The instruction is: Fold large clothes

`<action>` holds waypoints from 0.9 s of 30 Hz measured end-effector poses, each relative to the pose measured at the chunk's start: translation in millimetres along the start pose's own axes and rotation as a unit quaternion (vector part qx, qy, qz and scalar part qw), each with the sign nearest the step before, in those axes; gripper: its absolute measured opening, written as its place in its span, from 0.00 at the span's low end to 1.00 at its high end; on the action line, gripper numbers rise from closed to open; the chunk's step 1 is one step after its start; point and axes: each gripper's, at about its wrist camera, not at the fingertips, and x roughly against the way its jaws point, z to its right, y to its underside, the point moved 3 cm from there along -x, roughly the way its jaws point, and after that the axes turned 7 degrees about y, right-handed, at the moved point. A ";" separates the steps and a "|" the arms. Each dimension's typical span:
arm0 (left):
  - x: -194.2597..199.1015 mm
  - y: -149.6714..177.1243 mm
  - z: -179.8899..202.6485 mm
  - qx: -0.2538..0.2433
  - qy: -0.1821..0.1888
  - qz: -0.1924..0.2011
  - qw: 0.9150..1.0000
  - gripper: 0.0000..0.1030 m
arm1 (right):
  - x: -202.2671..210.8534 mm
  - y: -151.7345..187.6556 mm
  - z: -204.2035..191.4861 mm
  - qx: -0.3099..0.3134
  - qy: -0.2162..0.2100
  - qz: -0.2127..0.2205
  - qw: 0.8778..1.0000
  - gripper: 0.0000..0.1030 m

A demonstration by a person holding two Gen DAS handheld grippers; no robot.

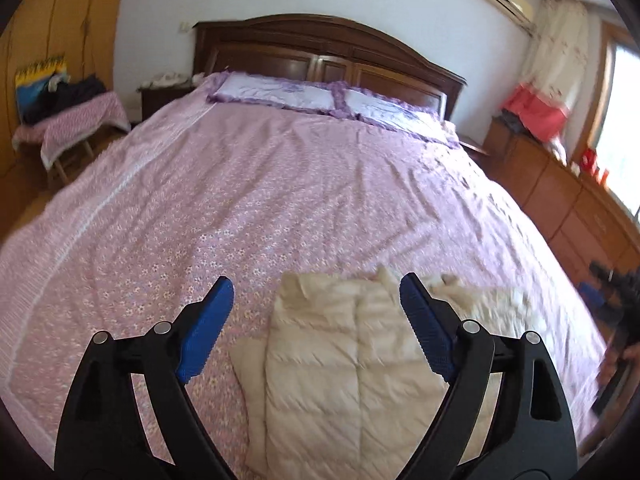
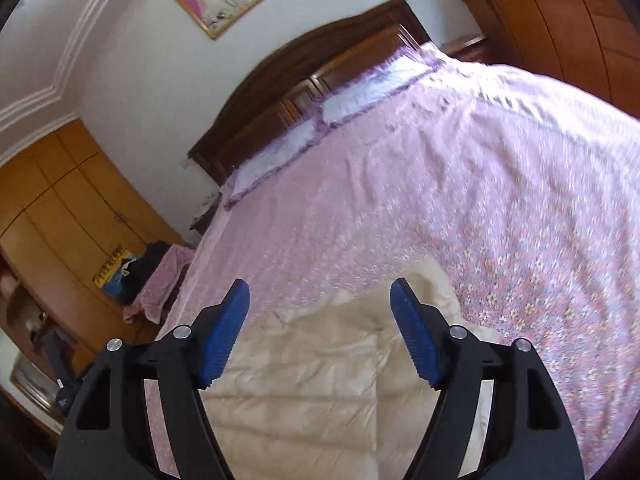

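Cream quilted jacket (image 1: 352,364) lies flat near foot of bed on pink floral bedspread (image 1: 280,200), nothing on top of it. Two purple-frilled pillows (image 1: 276,94) at dark wood headboard (image 1: 320,48). Left gripper (image 1: 316,312) above jacket, jaws wide apart, empty. Right gripper (image 2: 320,316) likewise spread, empty, tilted.

Pink floral bedspread (image 1: 280,184) meets two pillows (image 1: 276,94) (purple-frilled) and headboard (image 1: 320,52).
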 end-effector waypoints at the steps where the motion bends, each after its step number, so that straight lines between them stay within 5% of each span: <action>1: 4.0 3.9 7.4 -0.011 -0.001 0.000 1.000 0.83 | 7.7 0.3 -5.5 0.001 -0.004 -0.001 1.000 0.70; 8: -17.3 29.1 70.0 -0.035 0.001 -0.033 0.999 0.85 | 8.1 41.7 -43.9 0.094 0.030 -0.025 0.995 0.70; 14: -63.9 43.9 97.6 -0.046 -0.003 -0.032 0.998 0.85 | -54.7 94.5 -57.2 0.210 0.088 -0.036 0.973 0.28; 17: -93.5 51.6 89.6 -0.030 0.012 -0.055 0.998 0.81 | -85.1 108.3 -58.7 0.253 0.105 -0.026 0.961 0.28; 20: -114.6 59.0 78.2 -0.049 -0.026 -0.056 0.997 0.80 | -112.0 115.5 -53.1 0.261 0.109 -0.015 0.959 0.28; 27: -144.8 81.8 51.0 -0.027 -0.024 -0.057 0.998 0.81 | -154.4 127.7 -36.4 0.258 0.118 -0.021 0.959 0.27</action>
